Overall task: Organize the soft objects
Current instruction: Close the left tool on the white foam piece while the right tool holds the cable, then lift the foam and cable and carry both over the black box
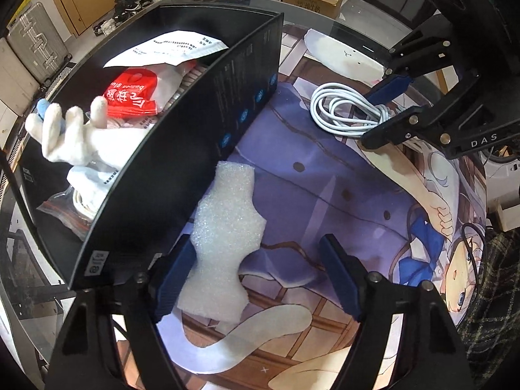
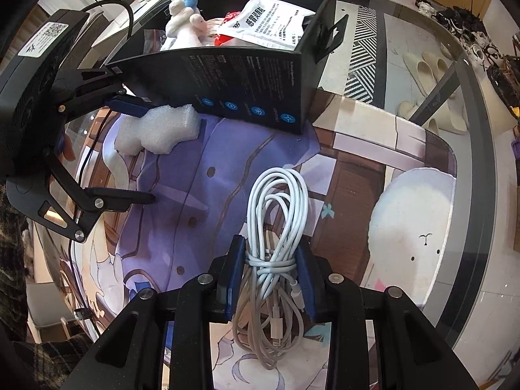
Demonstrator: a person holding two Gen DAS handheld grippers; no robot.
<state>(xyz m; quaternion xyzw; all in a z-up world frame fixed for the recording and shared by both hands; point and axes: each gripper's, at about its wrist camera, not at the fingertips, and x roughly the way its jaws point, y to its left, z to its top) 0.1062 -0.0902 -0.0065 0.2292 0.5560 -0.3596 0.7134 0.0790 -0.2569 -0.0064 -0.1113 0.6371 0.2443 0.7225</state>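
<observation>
The left gripper (image 1: pixel 260 276) stands partly open astride a white, lumpy foam piece (image 1: pixel 224 227) – one pad touching it – while the right gripper (image 2: pixel 269 273) clamps a coiled white cable (image 2: pixel 276 221).

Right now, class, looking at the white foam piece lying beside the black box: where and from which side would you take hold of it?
Grip the white foam piece at its narrow waist, coming from above. It lies flat on the printed mat with one edge against the black box, so a sideways approach looks blocked. The left tool already straddles that waist, one pad at the foam, not yet pressing both sides.
</observation>
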